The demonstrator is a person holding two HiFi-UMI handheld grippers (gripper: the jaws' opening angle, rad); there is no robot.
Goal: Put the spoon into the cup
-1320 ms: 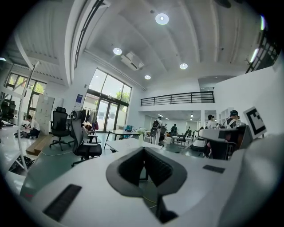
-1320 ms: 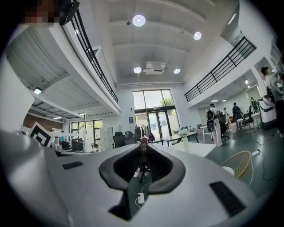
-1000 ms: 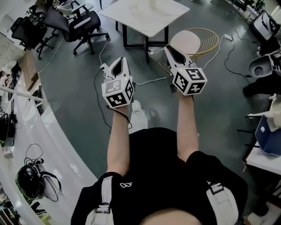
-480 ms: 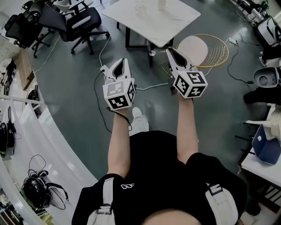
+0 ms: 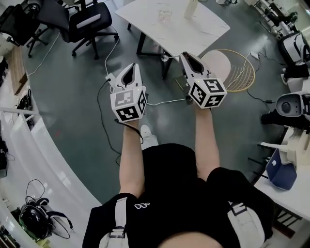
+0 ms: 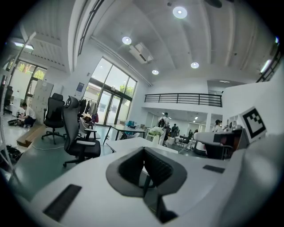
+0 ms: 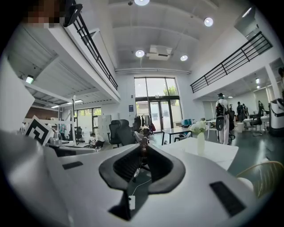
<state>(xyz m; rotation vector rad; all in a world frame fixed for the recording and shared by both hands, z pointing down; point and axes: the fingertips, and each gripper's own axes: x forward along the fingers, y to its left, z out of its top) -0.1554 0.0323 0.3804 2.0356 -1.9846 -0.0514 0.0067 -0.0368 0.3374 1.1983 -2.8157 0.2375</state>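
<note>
A clear glass cup (image 5: 165, 13) stands on a white table (image 5: 184, 31) at the top of the head view, beside a white vase (image 5: 191, 8). I make out no spoon in any view. Both grippers are held level in front of the person's body, over the floor and short of the table. The left gripper (image 5: 131, 68) is shut, its pads meeting with nothing between them (image 6: 145, 153). The right gripper (image 5: 184, 54) has its tips together (image 7: 143, 148) and holds nothing that I can see. The right gripper view shows the vase (image 7: 200, 142) with flowers on the table (image 7: 213, 153).
Black office chairs (image 5: 89, 22) stand left of the table. A round wire-backed chair (image 5: 227, 68) sits to the table's right. Cables (image 5: 162, 101) cross the dark floor under the grippers. A curved white counter (image 5: 43, 160) runs along the left, a blue object (image 5: 278, 172) at right.
The person has walked toward the white table, which now reaches farther into the head view with the cup and vase showing. Both grippers travelled along, jaws unchanged.
</note>
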